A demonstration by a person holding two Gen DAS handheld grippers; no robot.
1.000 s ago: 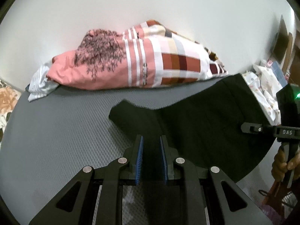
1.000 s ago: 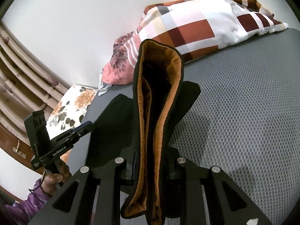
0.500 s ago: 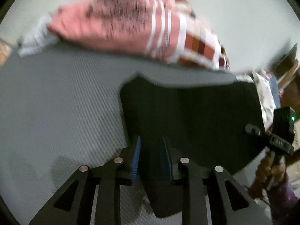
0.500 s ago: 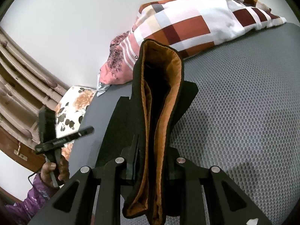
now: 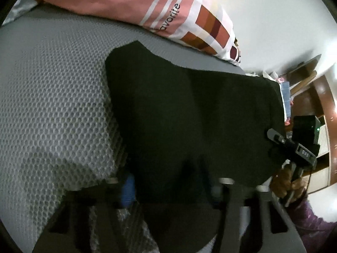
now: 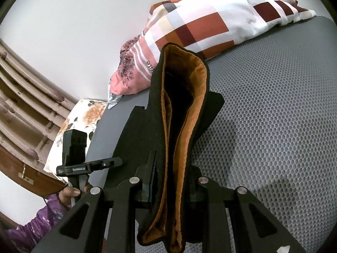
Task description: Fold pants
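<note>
Nearest the right wrist camera, the right gripper (image 6: 170,187) is clamping a bunched edge of the black pants (image 6: 181,139), whose orange lining is standing up between its 2 fingers. In the left view, the left gripper (image 5: 170,189) is blurred, its fingers spread wide with black cloth lying between them; I cannot tell whether it is gripping. The pants are lying across the grey mesh mattress (image 5: 52,105). Farther off, at 12 o'clock, a patchwork pillow (image 5: 168,10) is resting against the white wall (image 6: 73,21).
</note>
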